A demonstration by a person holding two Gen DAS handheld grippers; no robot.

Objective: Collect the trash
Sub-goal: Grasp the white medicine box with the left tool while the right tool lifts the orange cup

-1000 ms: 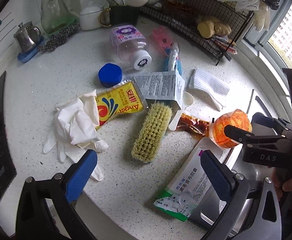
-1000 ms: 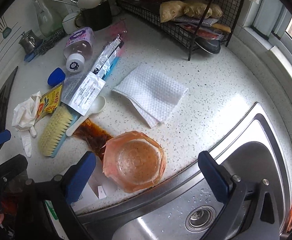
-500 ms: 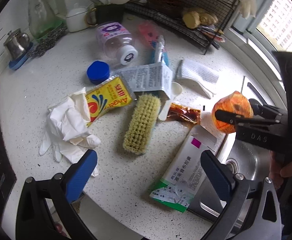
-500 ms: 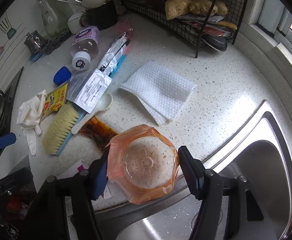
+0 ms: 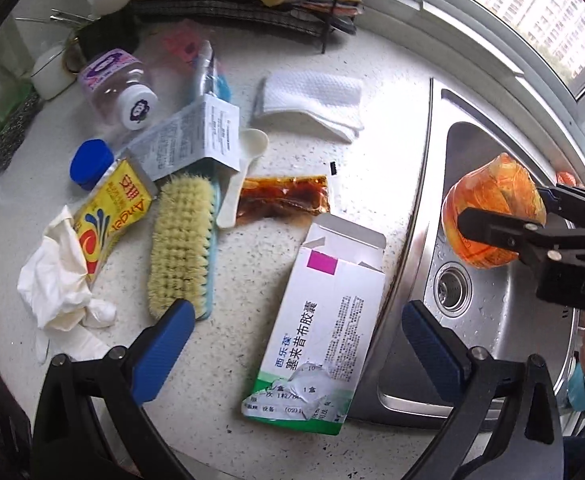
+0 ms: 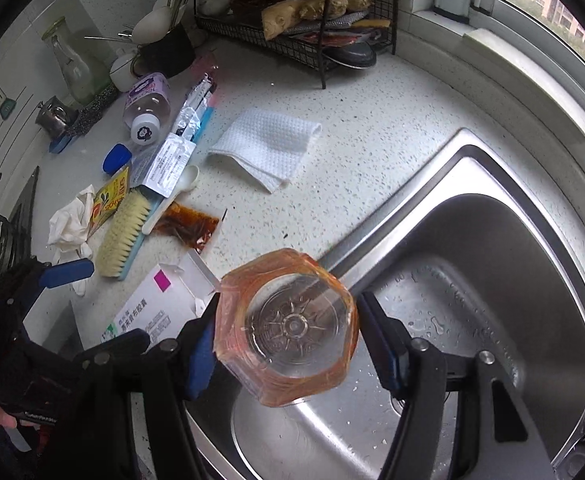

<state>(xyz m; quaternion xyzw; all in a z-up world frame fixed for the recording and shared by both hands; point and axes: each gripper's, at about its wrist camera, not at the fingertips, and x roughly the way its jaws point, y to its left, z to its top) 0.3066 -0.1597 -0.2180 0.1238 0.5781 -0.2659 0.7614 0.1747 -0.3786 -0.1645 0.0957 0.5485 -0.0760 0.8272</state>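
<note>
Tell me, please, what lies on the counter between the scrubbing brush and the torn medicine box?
Nothing: in the left wrist view the speckled counter is bare between the scrubbing brush and the medicine box. The brown sauce packet lies further back.

An orange-tinted clear plastic cup (image 6: 286, 328) is held above the sink (image 6: 492, 264), its faceted open mouth seen from the right wrist view. A torn white-and-green medicine box (image 5: 324, 332) is laid flat at the table edge, its flap open. A brown sauce packet (image 5: 284, 199) lies flat beyond it, next to a crumpled white glove (image 5: 58, 280), a yellow sachet (image 5: 110, 208) and a printed foil pouch (image 5: 190, 138). A folded white paper towel (image 5: 312, 102) lies apart.
</note>
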